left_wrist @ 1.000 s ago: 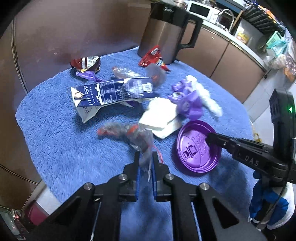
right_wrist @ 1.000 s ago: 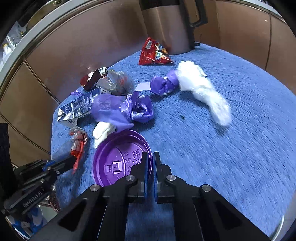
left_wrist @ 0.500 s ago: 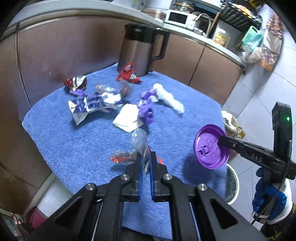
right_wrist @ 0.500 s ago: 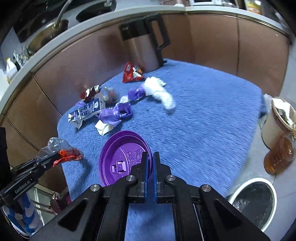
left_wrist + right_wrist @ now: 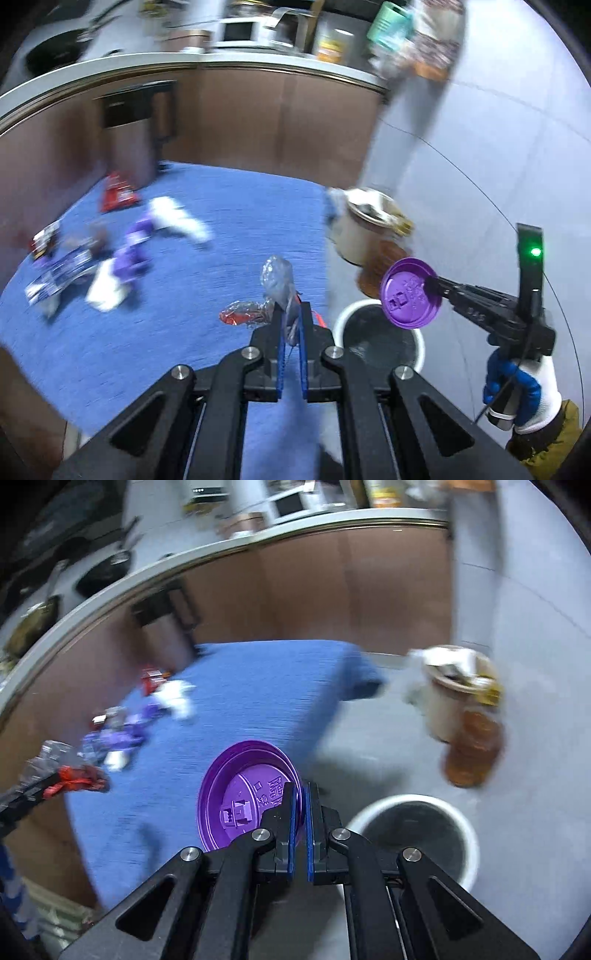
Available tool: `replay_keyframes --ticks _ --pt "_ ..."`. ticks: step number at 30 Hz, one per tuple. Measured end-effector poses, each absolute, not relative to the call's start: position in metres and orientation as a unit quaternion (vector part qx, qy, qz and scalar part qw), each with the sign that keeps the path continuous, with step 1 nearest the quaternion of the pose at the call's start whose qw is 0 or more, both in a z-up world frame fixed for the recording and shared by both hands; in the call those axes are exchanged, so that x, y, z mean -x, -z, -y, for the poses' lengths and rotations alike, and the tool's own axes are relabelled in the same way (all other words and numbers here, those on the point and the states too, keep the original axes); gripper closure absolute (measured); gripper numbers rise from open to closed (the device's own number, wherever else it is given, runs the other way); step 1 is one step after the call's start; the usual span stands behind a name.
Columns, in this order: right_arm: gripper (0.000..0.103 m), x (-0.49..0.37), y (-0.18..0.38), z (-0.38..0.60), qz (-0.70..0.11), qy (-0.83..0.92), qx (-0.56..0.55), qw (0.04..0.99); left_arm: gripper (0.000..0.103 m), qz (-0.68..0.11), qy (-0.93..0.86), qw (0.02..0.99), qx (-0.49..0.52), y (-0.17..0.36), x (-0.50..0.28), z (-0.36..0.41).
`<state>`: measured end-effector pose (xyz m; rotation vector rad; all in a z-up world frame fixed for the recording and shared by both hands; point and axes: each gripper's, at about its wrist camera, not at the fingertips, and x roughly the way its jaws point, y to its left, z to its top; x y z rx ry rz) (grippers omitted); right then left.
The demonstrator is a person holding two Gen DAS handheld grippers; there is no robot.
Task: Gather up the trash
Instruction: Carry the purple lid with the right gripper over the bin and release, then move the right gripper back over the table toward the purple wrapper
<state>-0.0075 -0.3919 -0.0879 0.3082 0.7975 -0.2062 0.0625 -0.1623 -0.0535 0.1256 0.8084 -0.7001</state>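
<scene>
My left gripper is shut on a crumpled clear and red plastic wrapper, held in the air over the blue towel's near edge. My right gripper is shut on the rim of a purple plastic cup lid. That lid hangs just above the rim of a white round trash bin on the floor. In the right wrist view the bin sits to the lower right of the fingers. More trash lies on the towel: a white tissue, purple wrappers, a red packet and a blue carton.
A dark tall jug stands at the towel's far edge against brown cabinets. On the grey floor beside the table stand a full beige bin and an amber bottle. A person's gloved hand holds the right gripper.
Both grippers have lifted off the towel and swung right toward the floor bin, the left carrying the wrapper and the right the purple lid, which was lying on the towel a second ago.
</scene>
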Motion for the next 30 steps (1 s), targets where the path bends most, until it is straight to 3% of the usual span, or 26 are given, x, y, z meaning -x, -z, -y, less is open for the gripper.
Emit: replay_keyframes --ticks 11,18,20,22,23,25,30 --pt "0.098 0.051 0.145 0.495 -0.423 0.239 -0.172 0.857 0.096 -0.419 0.417 0.795 -0.141 0.101 -0.053 0.323" --pt "0.098 0.05 0.168 0.518 -0.448 0.264 -0.161 0.839 0.095 -0.451 0.439 0.764 -0.141 0.133 -0.062 0.364" --pt "0.097 0.048 0.174 0.521 -0.455 0.264 -0.159 0.835 0.088 -0.459 0.442 0.758 -0.14 0.137 -0.063 0.367" --pt "0.093 0.042 0.18 0.52 -0.462 0.266 -0.154 0.832 0.058 -0.464 0.445 0.755 -0.13 0.139 -0.065 0.368" --pt "0.09 0.041 0.183 0.52 -0.466 0.265 -0.153 0.83 0.052 -0.463 0.447 0.755 -0.125 0.139 -0.065 0.367" --pt "0.075 0.04 0.187 0.522 -0.467 0.265 -0.155 0.829 0.05 -0.462 0.449 0.755 -0.122 0.139 -0.066 0.365" --pt "0.074 0.044 0.185 0.519 -0.461 0.263 -0.163 0.832 0.05 -0.448 0.447 0.766 -0.116 0.129 -0.064 0.352"
